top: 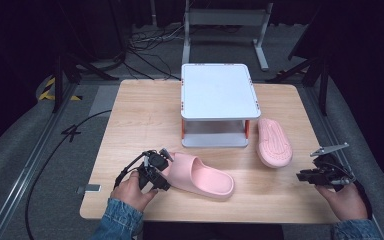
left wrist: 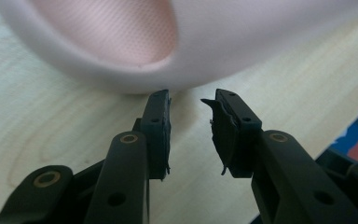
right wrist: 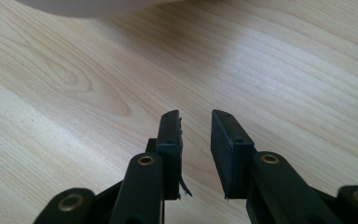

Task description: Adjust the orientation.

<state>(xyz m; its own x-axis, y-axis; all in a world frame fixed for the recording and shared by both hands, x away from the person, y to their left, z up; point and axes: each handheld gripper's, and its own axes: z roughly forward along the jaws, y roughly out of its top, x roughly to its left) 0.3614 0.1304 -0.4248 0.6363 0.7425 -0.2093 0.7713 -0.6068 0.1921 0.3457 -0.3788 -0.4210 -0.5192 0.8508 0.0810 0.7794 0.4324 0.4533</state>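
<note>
Two pink slippers lie on the table (top: 130, 120). The near slipper (top: 200, 177) is smooth and upright, its heel just ahead of the left tongs (top: 166, 170), which stand open with nothing between them. The far slipper (top: 274, 141) lies sole-up beside the grey two-tier rack (top: 219, 92). The right tongs (top: 302, 176) stand open, empty.

High view is looking down over the table (top: 130, 110); both gripper views are hugging its wood, left one facing the slipper (left wrist: 214, 42) close-up.
</note>
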